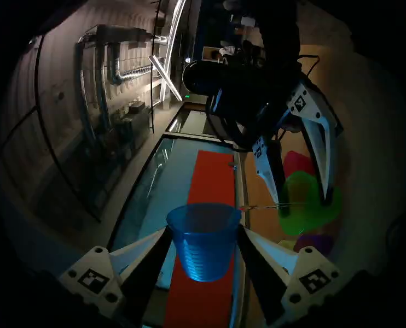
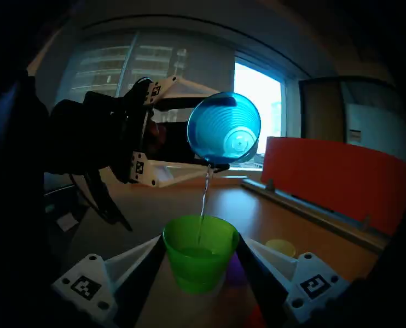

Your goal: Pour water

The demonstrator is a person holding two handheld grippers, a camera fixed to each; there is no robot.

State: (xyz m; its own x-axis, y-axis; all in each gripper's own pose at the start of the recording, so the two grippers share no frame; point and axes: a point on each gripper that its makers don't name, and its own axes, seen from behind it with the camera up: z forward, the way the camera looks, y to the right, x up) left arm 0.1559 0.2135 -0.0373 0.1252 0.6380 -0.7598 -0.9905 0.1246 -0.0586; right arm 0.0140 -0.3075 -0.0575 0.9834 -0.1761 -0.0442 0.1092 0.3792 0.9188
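Observation:
My left gripper (image 1: 203, 236) is shut on a blue ribbed plastic cup (image 1: 204, 246), which is tipped far over. In the right gripper view the blue cup (image 2: 225, 128) shows its open mouth between the left gripper's (image 2: 219, 132) white fingers (image 2: 175, 170). A thin stream of water (image 2: 204, 197) falls from the blue cup's rim into a green cup (image 2: 200, 257) directly below. My right gripper (image 2: 200, 247) is shut on this green cup, which stands upright and holds some water. In the left gripper view the right gripper (image 1: 306, 203) holds the green cup (image 1: 307, 216) farther off.
A wooden table (image 2: 268, 210) lies below, with an orange partition (image 2: 340, 175) along its far edge. A yellow cup (image 2: 280, 247) and a purple one (image 2: 237, 271) stand near the green cup. A red cup (image 1: 297, 162) sits behind it. A person's dark sleeve (image 2: 82, 136) holds the left gripper.

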